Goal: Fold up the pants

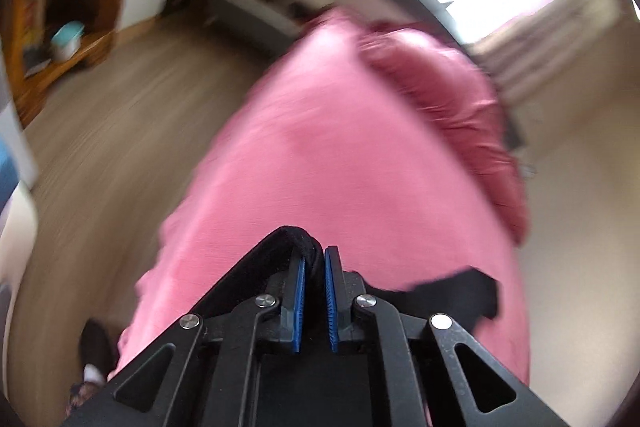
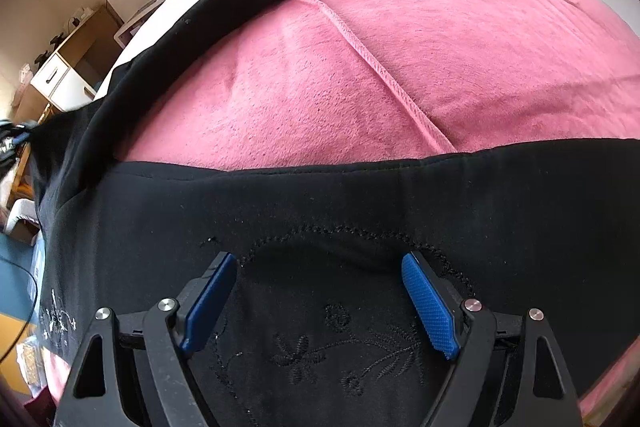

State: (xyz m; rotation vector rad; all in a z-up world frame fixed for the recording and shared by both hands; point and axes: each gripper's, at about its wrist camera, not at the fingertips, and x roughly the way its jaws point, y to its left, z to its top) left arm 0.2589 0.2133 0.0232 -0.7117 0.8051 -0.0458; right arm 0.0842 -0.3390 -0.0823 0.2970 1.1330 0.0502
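Black pants (image 2: 280,211), one pair, lie on one pink blanket (image 2: 400,67). The left gripper (image 1: 315,263) is clenched on a black fold of them, with the blanket stretching ahead of its jaws. The right gripper (image 2: 318,271) is released, its jaws wide over an embroidered flower (image 2: 304,359). One leg runs ahead of them. Beyond the left jaws are a wooden floor (image 1: 120,99) and one wooden shelf (image 1: 60,7).
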